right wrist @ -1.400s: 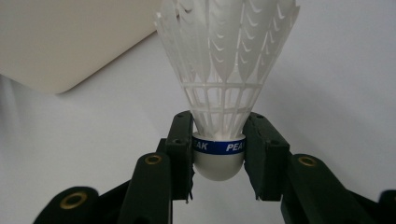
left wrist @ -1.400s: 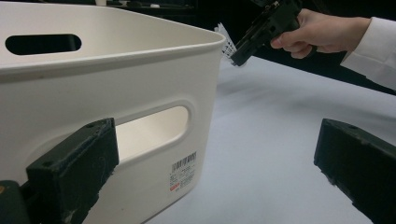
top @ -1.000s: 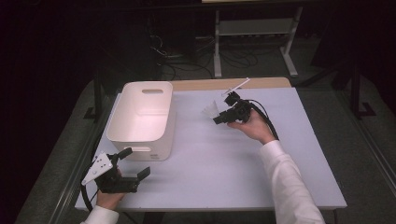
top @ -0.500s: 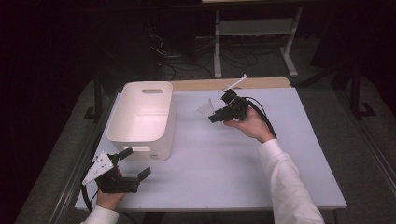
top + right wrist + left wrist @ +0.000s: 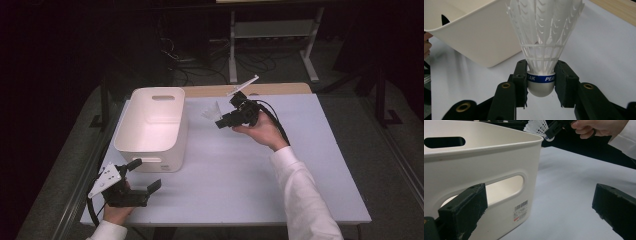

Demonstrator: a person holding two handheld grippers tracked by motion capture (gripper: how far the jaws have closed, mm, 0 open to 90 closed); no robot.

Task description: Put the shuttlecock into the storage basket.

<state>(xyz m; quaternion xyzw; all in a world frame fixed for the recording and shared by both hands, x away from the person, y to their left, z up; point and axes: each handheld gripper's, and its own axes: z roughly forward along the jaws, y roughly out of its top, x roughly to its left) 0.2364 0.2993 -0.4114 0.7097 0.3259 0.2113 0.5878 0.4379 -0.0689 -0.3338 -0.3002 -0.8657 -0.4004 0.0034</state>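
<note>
A white plastic shuttlecock [image 5: 541, 32] with a blue band and a grey cork base is pinched at its base by my right gripper [image 5: 541, 83], held in the air over the table. From above, the right gripper [image 5: 220, 120] hangs just right of the white bin [image 5: 152, 125], the shuttlecock [image 5: 211, 111] pointing towards the bin. The left gripper view catches the same shuttlecock [image 5: 537, 127] past the bin's corner. My left gripper [image 5: 147, 175] rests open at the table's near left, in front of the bin's short wall [image 5: 499, 170], nothing between its jaws.
The bin stands on the left half of the pale table [image 5: 280, 175]; nothing shows inside it. A wooden strip [image 5: 280, 89] runs along the far edge. A metal stand [image 5: 270, 35] and cables lie on the dark floor beyond.
My right hand has lifted the shuttlecock a little and carried it slightly left, nearer the bin. The left gripper has stayed put.
</note>
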